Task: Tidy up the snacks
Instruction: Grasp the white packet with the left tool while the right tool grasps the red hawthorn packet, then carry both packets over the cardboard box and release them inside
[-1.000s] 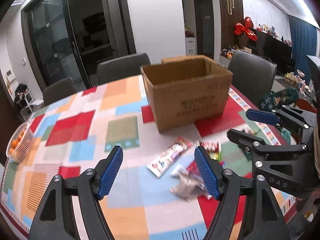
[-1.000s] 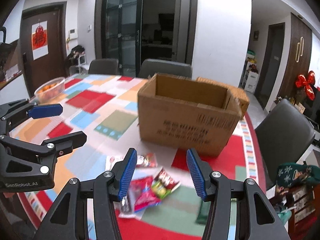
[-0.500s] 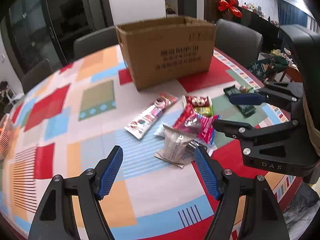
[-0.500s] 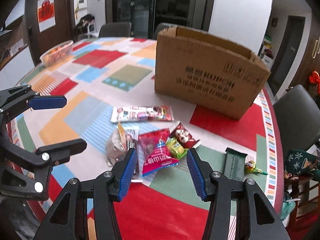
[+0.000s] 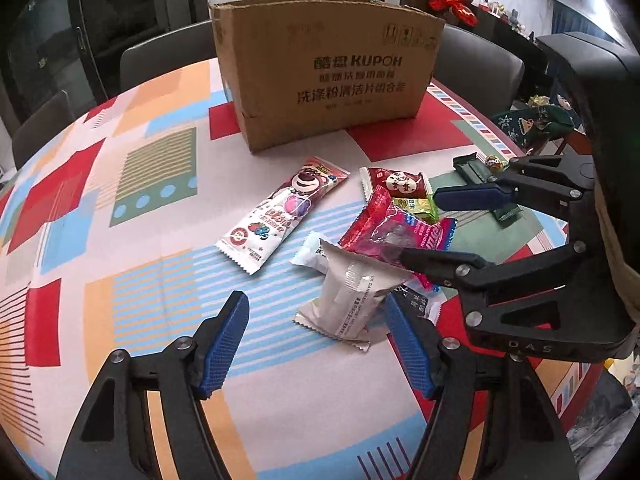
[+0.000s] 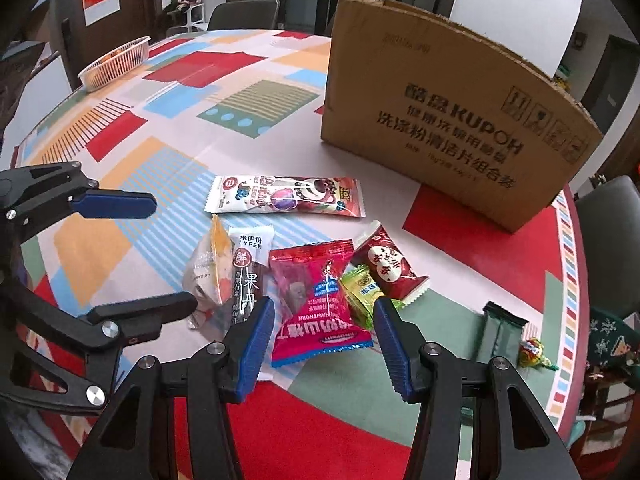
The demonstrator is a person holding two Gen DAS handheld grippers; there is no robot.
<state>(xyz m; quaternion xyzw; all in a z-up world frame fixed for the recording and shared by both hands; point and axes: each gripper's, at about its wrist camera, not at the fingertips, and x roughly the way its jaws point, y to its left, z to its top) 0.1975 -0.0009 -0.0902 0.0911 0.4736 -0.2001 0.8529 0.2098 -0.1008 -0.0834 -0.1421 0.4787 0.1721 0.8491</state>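
1. centrally, snack packets [image 5: 352, 264] lie clustered on the counter [image 5: 120, 240] before the cardboard box [image 5: 332, 68].
2. left gripper [image 5: 316, 340]: spread, closing, empty, above the grey packet [image 5: 352, 300].
3. right gripper [image 6: 324, 344]: spread, empty, over the red packet [image 6: 320, 300].

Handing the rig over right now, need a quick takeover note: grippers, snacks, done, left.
Left hand-held gripper: empty, jaws closing, above the pale grey foil packet.
Right hand-held gripper: open, empty, above the red hawthorn candy bag.
Other snacks loose on the patchwork tablecloth: long bear-print lollipop wrapper, red-and-white round-logo packet, green candy packet, dark green bar.
Brown cardboard box stands behind the snacks; its inside is out of view.
Done: nothing gripped.
Left: every visible snack.
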